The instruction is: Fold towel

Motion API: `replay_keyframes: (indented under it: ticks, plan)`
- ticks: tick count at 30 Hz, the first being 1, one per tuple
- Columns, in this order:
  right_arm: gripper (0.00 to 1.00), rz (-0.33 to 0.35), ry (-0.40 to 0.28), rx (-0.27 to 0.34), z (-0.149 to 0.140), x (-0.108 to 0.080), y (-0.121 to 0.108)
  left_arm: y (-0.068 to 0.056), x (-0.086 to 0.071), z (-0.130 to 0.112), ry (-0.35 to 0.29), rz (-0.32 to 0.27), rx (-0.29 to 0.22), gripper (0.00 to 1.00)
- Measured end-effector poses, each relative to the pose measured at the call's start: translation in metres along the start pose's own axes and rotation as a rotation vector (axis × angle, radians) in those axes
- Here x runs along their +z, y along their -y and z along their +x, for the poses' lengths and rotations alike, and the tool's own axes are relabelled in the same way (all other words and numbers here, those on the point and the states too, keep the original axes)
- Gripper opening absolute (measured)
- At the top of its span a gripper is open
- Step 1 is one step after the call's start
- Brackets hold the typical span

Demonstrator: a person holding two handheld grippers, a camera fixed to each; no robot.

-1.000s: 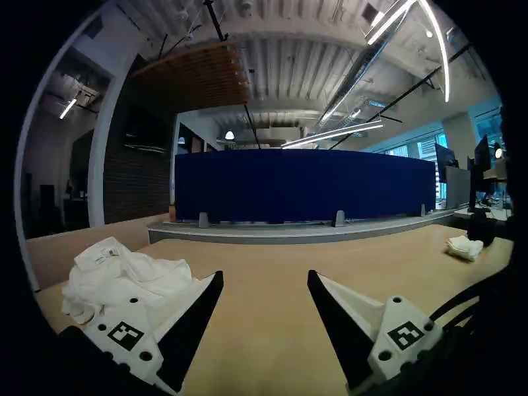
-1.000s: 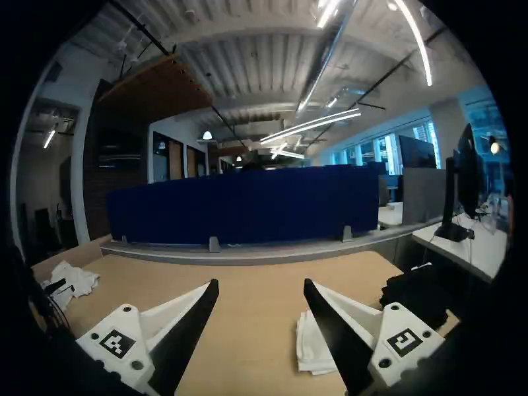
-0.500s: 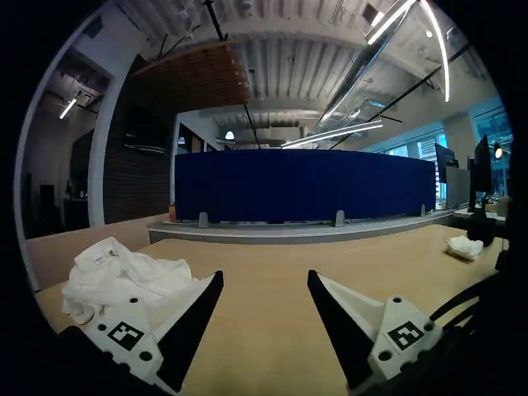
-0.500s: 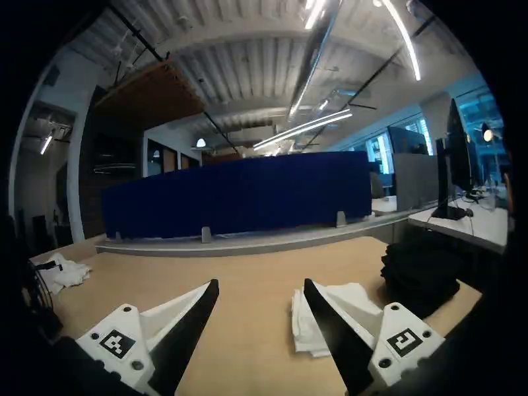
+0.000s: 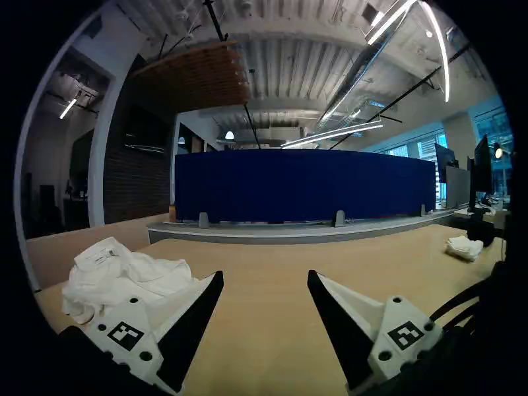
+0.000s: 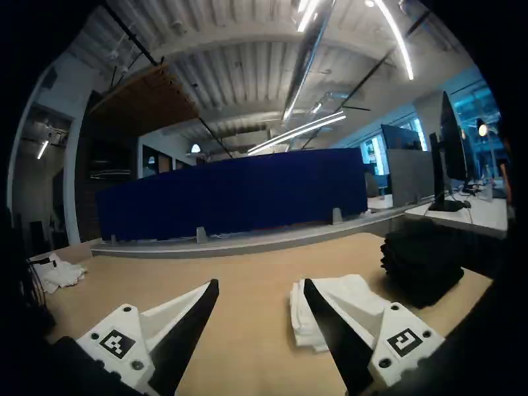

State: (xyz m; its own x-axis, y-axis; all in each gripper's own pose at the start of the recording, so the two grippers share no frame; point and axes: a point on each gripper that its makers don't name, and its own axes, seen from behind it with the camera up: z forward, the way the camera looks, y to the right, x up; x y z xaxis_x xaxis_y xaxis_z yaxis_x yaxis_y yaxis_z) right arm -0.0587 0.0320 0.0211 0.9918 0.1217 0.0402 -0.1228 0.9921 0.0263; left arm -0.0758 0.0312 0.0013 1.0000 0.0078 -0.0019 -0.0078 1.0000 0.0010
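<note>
In the left gripper view, a crumpled white towel [image 5: 125, 277] lies at 8 o'clock on the wooden table [image 5: 277, 261], just behind one finger of the left gripper [image 5: 264, 273]. That gripper's fingers are spread wide, with nothing between them. A small white cloth [image 5: 465, 246] sits at 3 o'clock, and a blue partition [image 5: 303, 185] stands beyond.

In the right gripper view, a white heap [image 6: 58, 274] rests at 9 o'clock. The right gripper [image 6: 259, 282] is also wide and empty. A folded white stack [image 6: 300, 317] lies at 5 o'clock, partly behind one finger, and a black cloth pile [image 6: 422, 267] sits at 4 o'clock.
</note>
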Motion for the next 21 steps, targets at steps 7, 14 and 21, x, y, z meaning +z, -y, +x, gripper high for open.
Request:
replay_keyframes:
  ticks: [7,14,21]
  plan:
    - [1.0,-0.003,-0.009,-0.009,0.0007,-0.0012,0.0051,-0.0002,0.0,0.0005,0.0,0.0,0.0,0.94]
    - [1.0,-0.001,-0.015,-0.005,-0.0015,0.0004,0.0074,-0.0003,-0.0006,0.0003,0.0,0.0,0.0,0.94]
    - [1.0,0.0,-0.023,-0.036,-0.0019,-0.0022,0.0095,-0.0001,0.0,0.0006,0.0,0.0,0.0,0.94]
